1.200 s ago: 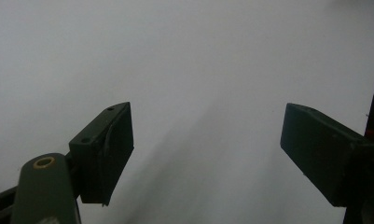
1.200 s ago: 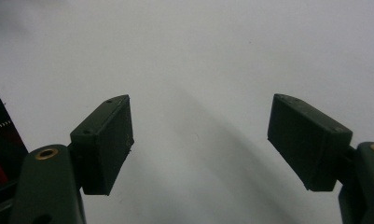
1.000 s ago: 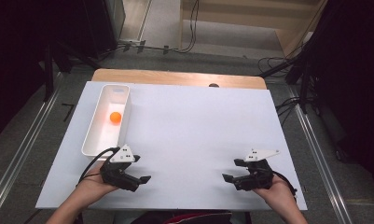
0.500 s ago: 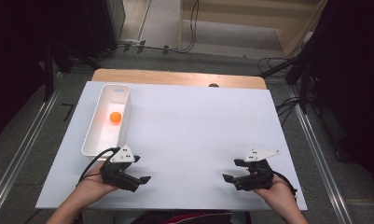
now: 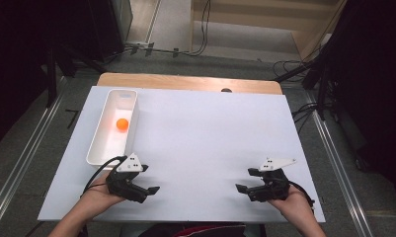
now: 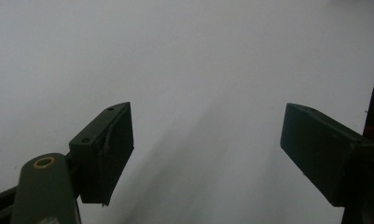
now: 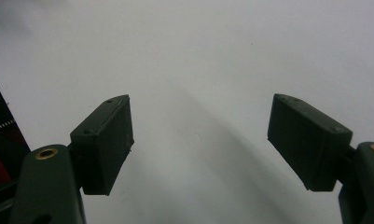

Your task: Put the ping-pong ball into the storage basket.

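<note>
The worktop (image 5: pixel 205 143) is a white board on a wooden top, and its whole middle lies bare. Along its left edge stands a long white tray (image 5: pixel 98 153), narrow end toward the far side; taking that tray as the landmark, everything else sits near or away from it. The left tool (image 5: pixel 145 189) rests on the worktop just beside the tray's near end, held in a hand (image 5: pixel 98 197) that comes in from the bottom edge; its jaws stand well apart with only bare white surface between them, as the left gripper view confirms. The right tool (image 5: pixel 244 186) lies well apart from the tray, near the worktop's near right corner, and its jaws too stand wide and hold nothing. The ball (image 5: pixel 122 124), small and orange, lies inside the tray, about midway along it, touching neither tool. By the look of it, the work concerns that ball: either it is already dropped in the tray and the hands sit at rest, or it waits to be fetched out. The pictures cannot settle which; no grasp is under way, and any reach toward the tray is not yet begun.
</note>
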### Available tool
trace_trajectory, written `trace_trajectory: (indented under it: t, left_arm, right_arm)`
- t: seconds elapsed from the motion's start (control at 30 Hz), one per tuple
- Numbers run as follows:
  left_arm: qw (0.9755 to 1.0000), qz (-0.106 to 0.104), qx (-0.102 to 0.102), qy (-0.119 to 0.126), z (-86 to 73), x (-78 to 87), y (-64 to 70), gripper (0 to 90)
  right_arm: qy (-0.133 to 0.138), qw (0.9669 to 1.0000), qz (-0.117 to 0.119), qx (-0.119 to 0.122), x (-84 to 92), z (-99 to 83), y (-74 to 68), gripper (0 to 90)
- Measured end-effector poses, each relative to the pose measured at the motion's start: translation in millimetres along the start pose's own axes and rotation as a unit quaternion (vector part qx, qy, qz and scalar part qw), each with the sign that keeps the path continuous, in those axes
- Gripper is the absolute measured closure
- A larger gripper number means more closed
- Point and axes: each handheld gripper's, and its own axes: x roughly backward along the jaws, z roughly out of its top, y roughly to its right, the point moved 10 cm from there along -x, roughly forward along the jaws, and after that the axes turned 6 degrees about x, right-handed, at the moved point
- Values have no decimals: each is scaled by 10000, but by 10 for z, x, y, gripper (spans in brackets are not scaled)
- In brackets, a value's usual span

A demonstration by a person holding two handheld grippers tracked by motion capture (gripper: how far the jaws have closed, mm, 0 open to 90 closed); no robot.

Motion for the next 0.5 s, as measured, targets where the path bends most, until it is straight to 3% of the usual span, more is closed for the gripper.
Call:
trace_trajectory:
  t: [0.5]
  left_arm:
    - [10000, -9, -31, -32, -11, -7, -4, 167]
  right_arm:
    - [9, 10000, -12, -6, -1, 1, 0, 207]
